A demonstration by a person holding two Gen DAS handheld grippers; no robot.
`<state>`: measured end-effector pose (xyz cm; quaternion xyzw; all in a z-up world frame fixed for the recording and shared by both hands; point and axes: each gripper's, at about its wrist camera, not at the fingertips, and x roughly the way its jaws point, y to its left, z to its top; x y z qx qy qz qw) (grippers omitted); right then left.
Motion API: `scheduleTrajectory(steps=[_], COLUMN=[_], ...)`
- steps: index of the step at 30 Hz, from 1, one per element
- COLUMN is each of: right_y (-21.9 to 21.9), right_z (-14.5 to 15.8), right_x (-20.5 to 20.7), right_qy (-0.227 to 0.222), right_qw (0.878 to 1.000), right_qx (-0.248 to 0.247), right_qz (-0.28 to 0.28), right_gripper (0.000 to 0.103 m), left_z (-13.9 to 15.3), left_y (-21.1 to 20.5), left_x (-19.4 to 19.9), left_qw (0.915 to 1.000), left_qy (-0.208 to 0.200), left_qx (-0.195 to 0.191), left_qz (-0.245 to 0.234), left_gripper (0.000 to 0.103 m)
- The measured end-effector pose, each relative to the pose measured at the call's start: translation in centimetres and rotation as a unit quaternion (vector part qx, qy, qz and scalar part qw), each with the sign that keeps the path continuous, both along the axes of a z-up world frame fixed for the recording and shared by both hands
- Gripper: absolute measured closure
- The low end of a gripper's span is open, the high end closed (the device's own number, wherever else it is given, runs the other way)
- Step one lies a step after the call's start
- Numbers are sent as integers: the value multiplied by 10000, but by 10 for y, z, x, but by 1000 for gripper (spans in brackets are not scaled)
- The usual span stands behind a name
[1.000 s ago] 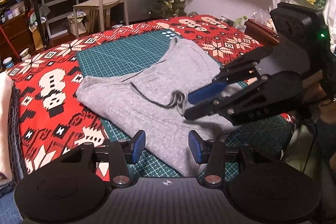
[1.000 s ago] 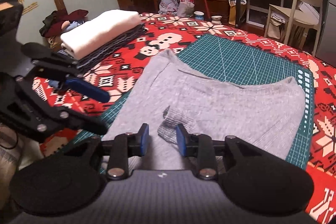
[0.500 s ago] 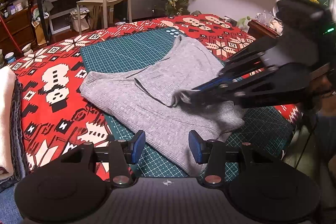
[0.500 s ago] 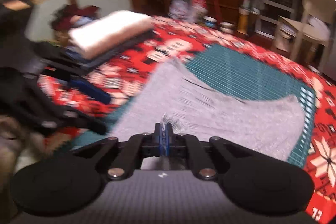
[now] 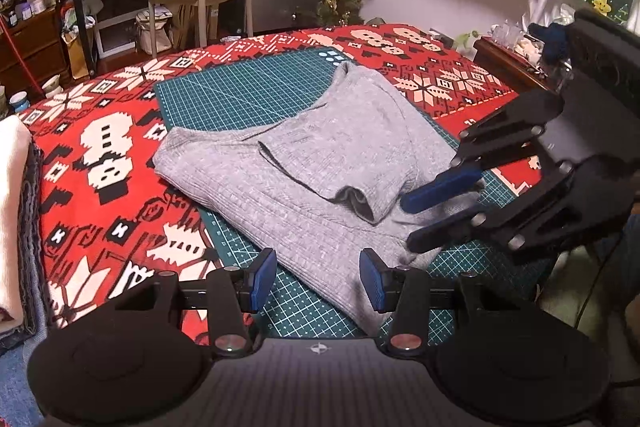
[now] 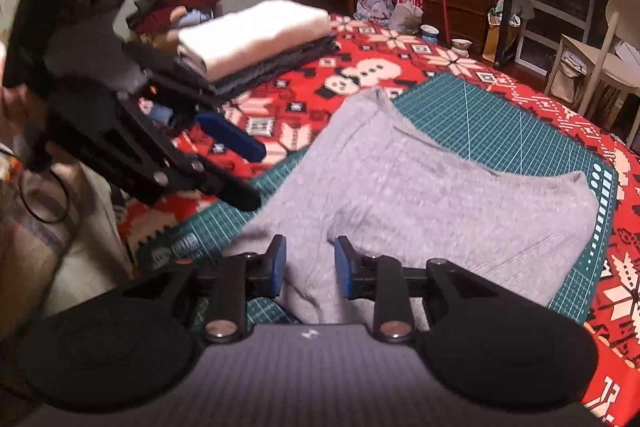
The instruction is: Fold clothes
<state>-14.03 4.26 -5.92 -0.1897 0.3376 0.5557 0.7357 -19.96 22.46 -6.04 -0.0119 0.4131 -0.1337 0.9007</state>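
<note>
We see a grey ribbed sweater lying partly folded on the green cutting mat, which sits on a red patterned blanket. One sleeve is folded over the body, its cuff near the mat's right edge.

Left gripper: released, blue pads wide apart, nothing between them. It hovers over the near edge of the mat, with the sweater's near hem showing in the gap between the fingers. We cannot tell if the pads touch the cloth.

Right gripper: also released, pads apart and holding nothing. In the left wrist view it comes in from the right edge of the mat, its fingertips over the sweater just beside the folded sleeve cuff. In its own view grey cloth fills the gap between the pads, no pinch visible.

In the right wrist view the left gripper sits over the mat's left edge, beside the sweater, somewhat blurred.

A stack of folded clothes, white piece on top, rests on the blanket's far left corner, well apart from the sweater.
</note>
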Motion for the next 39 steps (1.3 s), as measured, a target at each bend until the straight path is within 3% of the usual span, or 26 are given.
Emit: scheduleTrajectory(steps=[11,12,14,16,19,23,27,30,34,39], right_y=[16,17,16,11,2,-3,0,-4,-27,-70], right_z=[-24,-25,-26,-24,-13,3,-6,-11,2,17], right_x=[30,31,32,36,37,25,21,21,23,27], right_qy=[-15,-48,-92,102,423,649,681,774,958,538], right_qw=[9990,9991,9991,9987,9974,9966,9972,9966,9941,9932], right_qx=[128,107,72,142,364,507,282,256,470,56], right_qz=[-425,-405,-417,-485,-450,36,144,86,-202,-1031], right_gripper=[75,77,90,99,101,100,99,85,79,79], left_z=[0,0,-1,-1,-1,-2,-3,-1,4,4], left_y=[1,1,1,1,0,-1,-1,-4,-9,-21], left_x=[1,1,2,2,3,4,5,4,1,8], left_qw=[10000,10000,10000,10000,10000,10000,9999,9999,9995,9974], left_qy=[24,30,37,32,43,61,79,78,-49,-134], left_qx=[11,6,-1,-12,-27,-47,-68,-80,-125,-284], left_qz=[-12,-11,-8,-4,-6,-10,-14,-64,-272,-652], left_gripper=[57,57,57,57,56,56,56,56,57,58])
